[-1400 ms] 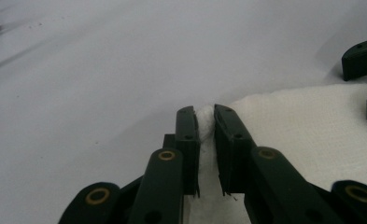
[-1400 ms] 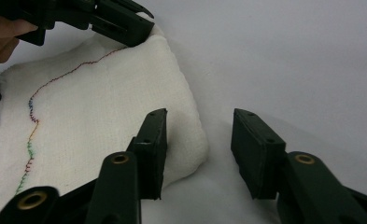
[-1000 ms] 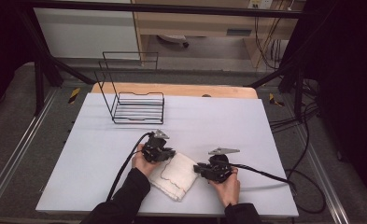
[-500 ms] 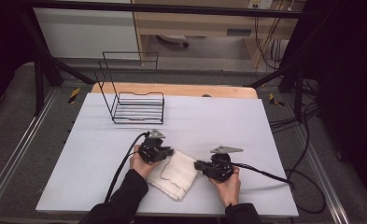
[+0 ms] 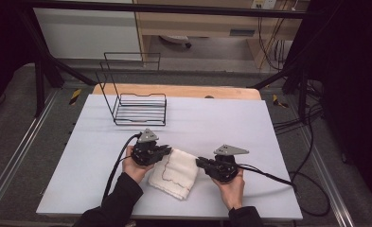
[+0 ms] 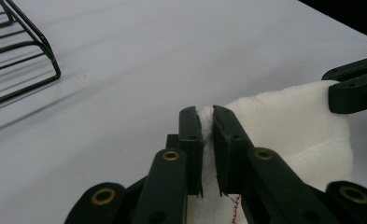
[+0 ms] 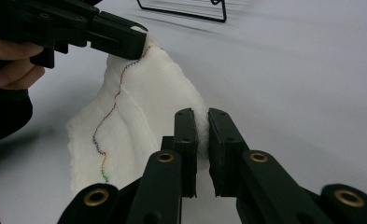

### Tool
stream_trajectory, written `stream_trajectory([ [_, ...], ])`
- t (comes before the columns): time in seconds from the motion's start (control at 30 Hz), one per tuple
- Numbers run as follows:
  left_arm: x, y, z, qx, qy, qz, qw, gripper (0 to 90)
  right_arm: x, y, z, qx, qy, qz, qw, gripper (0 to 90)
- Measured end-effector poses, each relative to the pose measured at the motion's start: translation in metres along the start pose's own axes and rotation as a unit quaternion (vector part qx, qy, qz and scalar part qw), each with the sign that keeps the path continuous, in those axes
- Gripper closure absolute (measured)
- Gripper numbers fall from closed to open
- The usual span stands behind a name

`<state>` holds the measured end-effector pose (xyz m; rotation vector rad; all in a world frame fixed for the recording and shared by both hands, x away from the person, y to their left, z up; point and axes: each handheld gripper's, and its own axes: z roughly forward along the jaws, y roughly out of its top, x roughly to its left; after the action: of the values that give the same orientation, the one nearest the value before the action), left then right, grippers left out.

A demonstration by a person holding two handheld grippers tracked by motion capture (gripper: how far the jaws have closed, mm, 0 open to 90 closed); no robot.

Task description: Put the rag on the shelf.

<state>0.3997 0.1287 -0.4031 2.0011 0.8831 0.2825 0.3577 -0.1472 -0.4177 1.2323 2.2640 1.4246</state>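
Observation:
A folded white cloth (image 5: 175,173) with a coloured stitched line lies on the white table (image 5: 221,123) near its front edge. My left gripper (image 5: 168,150) is shut on the cloth's far left corner; in the left gripper view the cloth (image 6: 293,126) is pinched between the jaws (image 6: 207,130). My right gripper (image 5: 199,162) is shut on the cloth's far right corner, and its own view has the fabric (image 7: 139,116) squeezed between its jaws (image 7: 201,128). The far edge of the cloth is lifted between the two grippers. The left gripper (image 7: 120,39) appears at the upper left of the right gripper view.
A black wire rack (image 5: 136,101) stands at the back left of the table. Cables (image 5: 269,176) trail from both grippers across the table. A wooden board (image 5: 183,91) lies along the table's far edge. Black frame bars surround the table.
Both grippers have shifted slightly and hold the cloth's far corners; the cloth's far edge is raised a little more than before.

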Motion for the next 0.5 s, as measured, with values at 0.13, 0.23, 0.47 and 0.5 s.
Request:
stream_trajectory([
  [0.13, -0.003, 0.001, -0.01, -0.015, 0.002, 0.006, 0.9999, 82.1, 0.003, 0.006, -0.004, -0.015, 0.002, -0.01, 0.9998, 82.7],
  [0.23, -0.004, 0.002, -0.018, -0.031, 0.001, 0.006, 0.9995, 82.1, 0.004, 0.009, -0.005, -0.022, 0.002, -0.014, 0.9997, 82.7],
  [0.47, -0.008, 0.003, -0.031, -0.054, 0.009, 0.009, 0.9985, 82.2, 0.01, 0.018, -0.011, -0.041, 0.001, -0.034, 0.9986, 82.7],
  [0.5, -0.008, 0.003, -0.033, -0.058, 0.007, 0.008, 0.9983, 82.2, 0.011, 0.019, -0.012, -0.044, 0.003, -0.034, 0.9984, 82.7],
])
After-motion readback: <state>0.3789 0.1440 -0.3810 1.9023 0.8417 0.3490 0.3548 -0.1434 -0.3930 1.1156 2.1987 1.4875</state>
